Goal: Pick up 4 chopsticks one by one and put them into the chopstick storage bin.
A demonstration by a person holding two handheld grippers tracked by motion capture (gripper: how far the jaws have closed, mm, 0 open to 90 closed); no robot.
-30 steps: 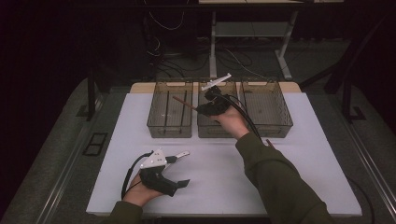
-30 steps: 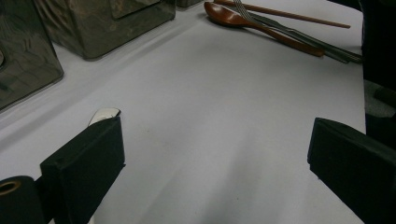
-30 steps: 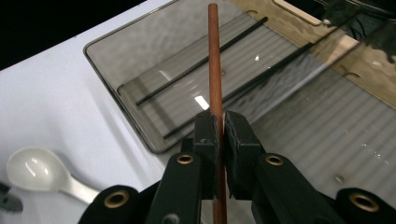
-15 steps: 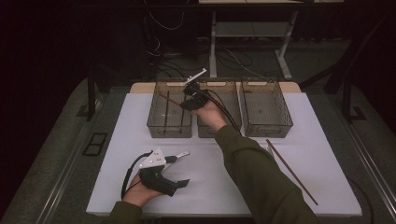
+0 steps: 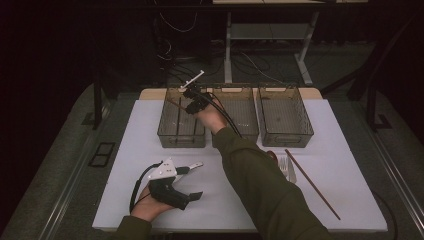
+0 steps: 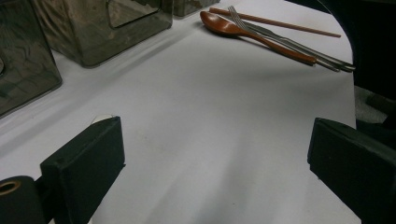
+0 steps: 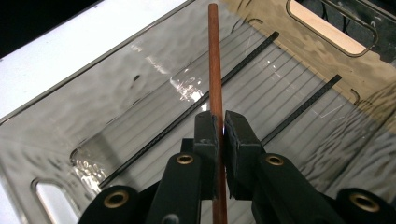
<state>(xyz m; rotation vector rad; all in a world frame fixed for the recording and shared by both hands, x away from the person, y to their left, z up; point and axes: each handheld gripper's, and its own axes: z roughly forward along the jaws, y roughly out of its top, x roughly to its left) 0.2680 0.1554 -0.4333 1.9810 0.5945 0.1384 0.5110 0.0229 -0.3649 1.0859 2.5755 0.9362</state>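
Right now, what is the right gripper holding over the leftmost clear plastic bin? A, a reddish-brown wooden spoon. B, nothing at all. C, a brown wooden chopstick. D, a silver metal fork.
C: in the right gripper view the right gripper is shut on a brown wooden chopstick above the leftmost clear plastic bin, while the silver metal fork and reddish-brown wooden spoon lie on the white table.

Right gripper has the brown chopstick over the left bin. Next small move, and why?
Probably lower it a little, then open. The right gripper is shut on the brown chopstick, which hangs above the floor of the left bin, where two black chopsticks already lie.
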